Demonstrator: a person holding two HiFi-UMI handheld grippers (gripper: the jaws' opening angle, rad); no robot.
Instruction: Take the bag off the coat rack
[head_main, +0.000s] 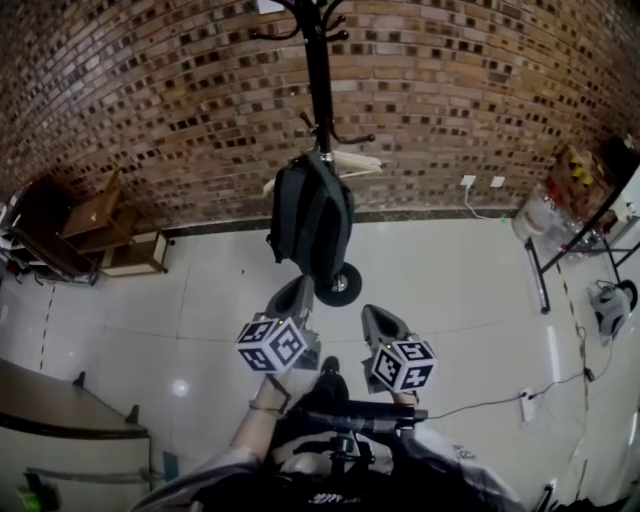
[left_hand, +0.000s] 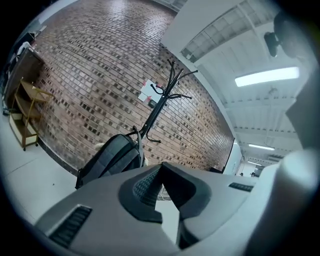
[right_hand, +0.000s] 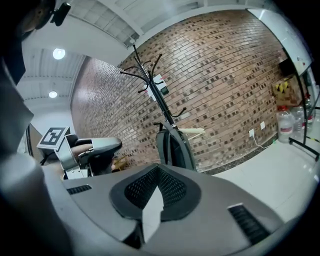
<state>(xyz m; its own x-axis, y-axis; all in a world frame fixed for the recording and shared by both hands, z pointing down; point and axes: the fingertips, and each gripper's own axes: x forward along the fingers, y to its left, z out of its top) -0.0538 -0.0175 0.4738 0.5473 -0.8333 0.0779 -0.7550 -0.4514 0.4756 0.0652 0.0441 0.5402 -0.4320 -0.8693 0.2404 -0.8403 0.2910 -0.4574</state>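
Note:
A dark grey backpack (head_main: 312, 220) hangs low on a black coat rack (head_main: 318, 70) that stands before the brick wall. Both grippers are held side by side in front of it, short of the bag and not touching it. My left gripper (head_main: 297, 290) is shut and empty, pointing at the bag's lower part. My right gripper (head_main: 376, 318) is also shut with nothing in it. The left gripper view shows the bag (left_hand: 112, 157) and rack (left_hand: 160, 107) beyond the closed jaw tips (left_hand: 161, 170). In the right gripper view the bag (right_hand: 172, 147) hangs straight ahead of the tips (right_hand: 158, 170).
A wooden shelf unit (head_main: 100, 225) stands by the wall at left, and a table corner (head_main: 60, 410) juts in at lower left. Water bottles (head_main: 545, 215) and a metal frame (head_main: 580, 235) are at right. A power strip with cable (head_main: 527, 403) lies on the floor.

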